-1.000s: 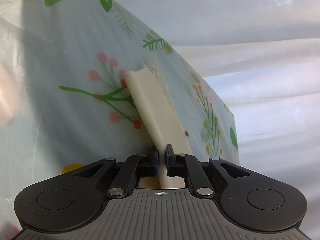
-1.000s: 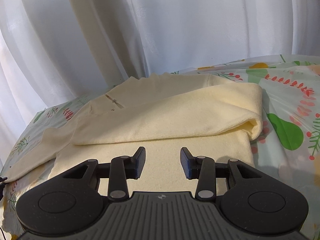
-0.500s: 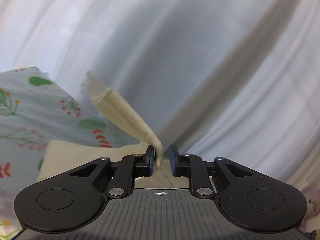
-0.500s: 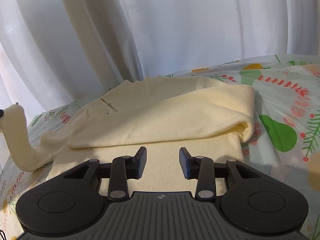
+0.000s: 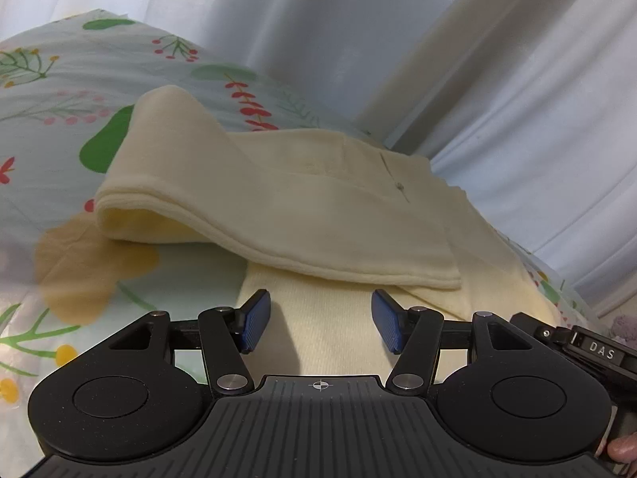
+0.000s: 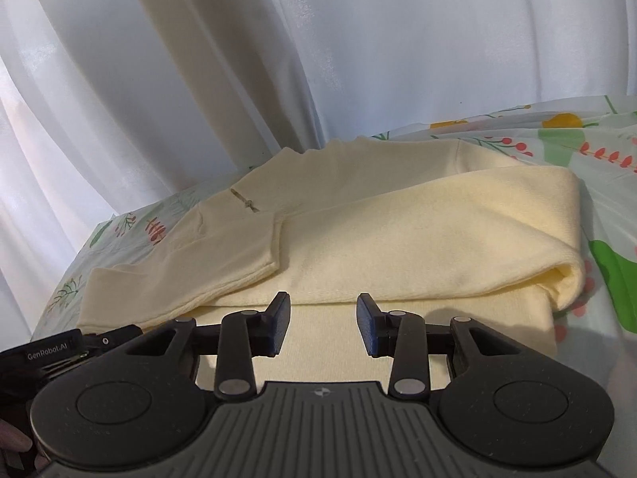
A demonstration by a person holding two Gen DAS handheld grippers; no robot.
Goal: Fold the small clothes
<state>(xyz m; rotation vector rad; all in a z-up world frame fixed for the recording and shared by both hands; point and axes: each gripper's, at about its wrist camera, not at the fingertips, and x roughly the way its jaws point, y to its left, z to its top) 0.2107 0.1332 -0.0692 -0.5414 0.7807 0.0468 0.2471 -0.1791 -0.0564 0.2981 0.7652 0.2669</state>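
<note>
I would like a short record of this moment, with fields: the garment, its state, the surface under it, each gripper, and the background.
garment: cream sweater
state: both sleeves folded across the body; left sleeve and right sleeve lie on top, and the hem is nearest the grippers
surface: floral tablecloth
left gripper: open, holding nothing, above the hem
right gripper: open, holding nothing, above the hem
background: white curtain

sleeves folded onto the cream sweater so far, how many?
2: right sleeve draped across the cream knit sweater; left sleeve folded over its left side. Both grippers open.
</note>
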